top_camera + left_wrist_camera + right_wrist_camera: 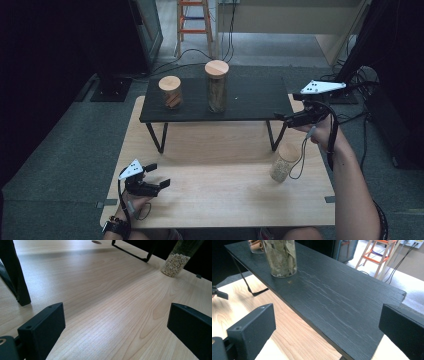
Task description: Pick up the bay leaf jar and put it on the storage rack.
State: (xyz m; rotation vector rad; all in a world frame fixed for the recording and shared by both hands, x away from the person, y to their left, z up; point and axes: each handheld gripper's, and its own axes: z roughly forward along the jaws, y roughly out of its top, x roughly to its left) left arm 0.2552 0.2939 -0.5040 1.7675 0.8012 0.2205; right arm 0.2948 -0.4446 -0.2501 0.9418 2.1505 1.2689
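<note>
Here the right gripper (281, 117) hovers empty, fingers wide, at the shelf's (250, 100) right end while the jar of grains (284, 163) stands below it on the table (215, 200) — so drop straight down and close squarely around the glass — left gripper (161, 177) idle, also open.

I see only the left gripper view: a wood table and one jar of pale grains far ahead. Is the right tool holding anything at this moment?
Observer: No. The right tool is open and empty, raised at the right end of the black shelf.
Operator: What stands on that shelf?
Observer: Two jars with wooden lids: a tall jar of dry leaves and, to its left in the high view, a short jar of brown sticks.
</note>
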